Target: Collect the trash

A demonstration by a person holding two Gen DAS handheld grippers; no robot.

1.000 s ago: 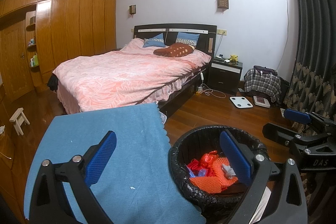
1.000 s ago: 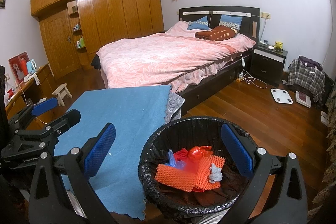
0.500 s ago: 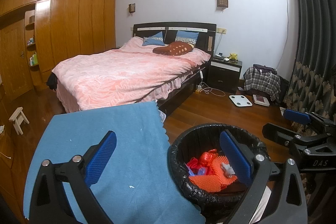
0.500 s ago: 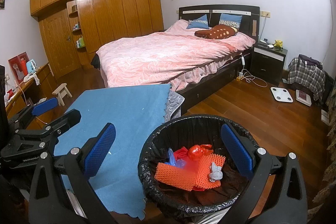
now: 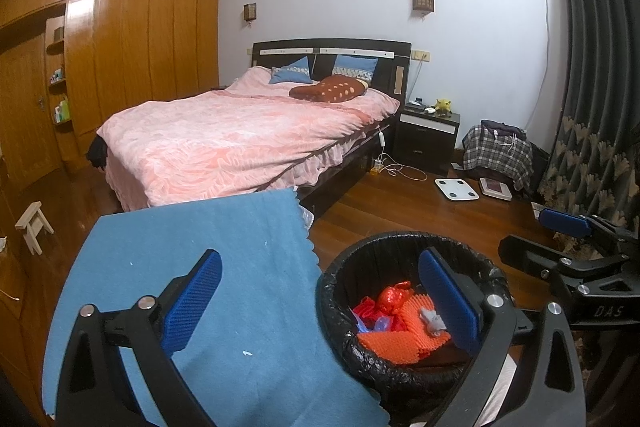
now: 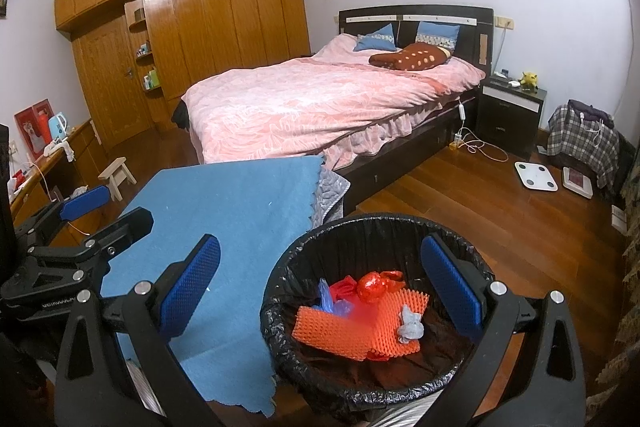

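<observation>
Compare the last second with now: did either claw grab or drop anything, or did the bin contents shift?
Nothing visibly changed. Both claws, left and right, stay open and empty above the bin; the trash inside lies as before.

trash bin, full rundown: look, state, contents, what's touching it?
The trash bin is round and upright, lined with a crinkled black plastic bag folded over its rim. It looks to stand on the wooden floor beside the blue cloth, whose edge lies against its rim. It is open, no lid visible, and partly filled: orange foam netting, a crumpled red wrapper, a bluish plastic scrap and a small grey wad. Neither open gripper touches it, left or right.
</observation>
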